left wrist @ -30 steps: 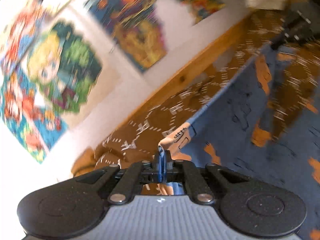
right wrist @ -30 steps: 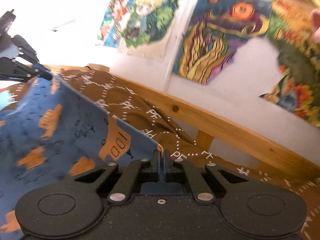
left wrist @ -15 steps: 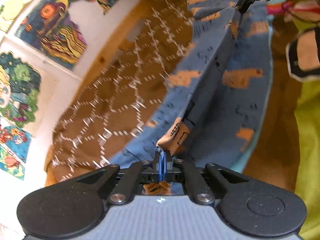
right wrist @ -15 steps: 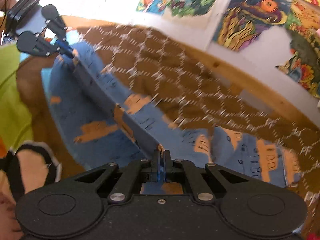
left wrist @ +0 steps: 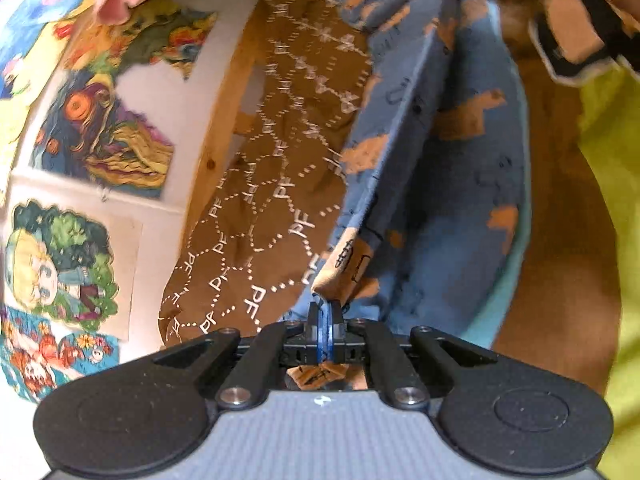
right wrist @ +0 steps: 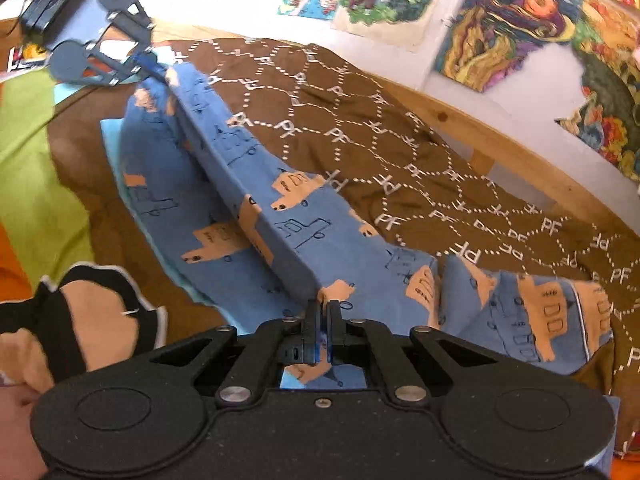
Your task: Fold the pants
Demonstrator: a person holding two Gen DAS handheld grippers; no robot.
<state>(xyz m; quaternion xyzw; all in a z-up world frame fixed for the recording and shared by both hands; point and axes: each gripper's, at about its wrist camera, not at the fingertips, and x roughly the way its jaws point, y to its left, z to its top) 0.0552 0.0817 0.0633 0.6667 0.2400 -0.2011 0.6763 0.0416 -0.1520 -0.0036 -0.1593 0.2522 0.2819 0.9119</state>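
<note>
The only lettering that could be read was "PF", printed in white again and again on the brown blanket (right wrist: 400, 152), where the dotted honeycomb lines met; it showed on the same blanket (left wrist: 256, 240) in the left view too. The wall posters (right wrist: 508, 24) bore pictures with no legible words.

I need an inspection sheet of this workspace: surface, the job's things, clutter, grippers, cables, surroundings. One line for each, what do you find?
Surface: brown bedspread with a white PF pattern, on a wooden bed frame.
Job's things: blue pants with orange prints, one edge lifted taut between both grippers, the rest lying on the bedspread.
Clutter: a green cloth beside the pants.
Grippers: left gripper and right gripper, jaws shut on the pants' edge.
Cables: nothing seen.
Surroundings: white wall with colourful posters.
</note>
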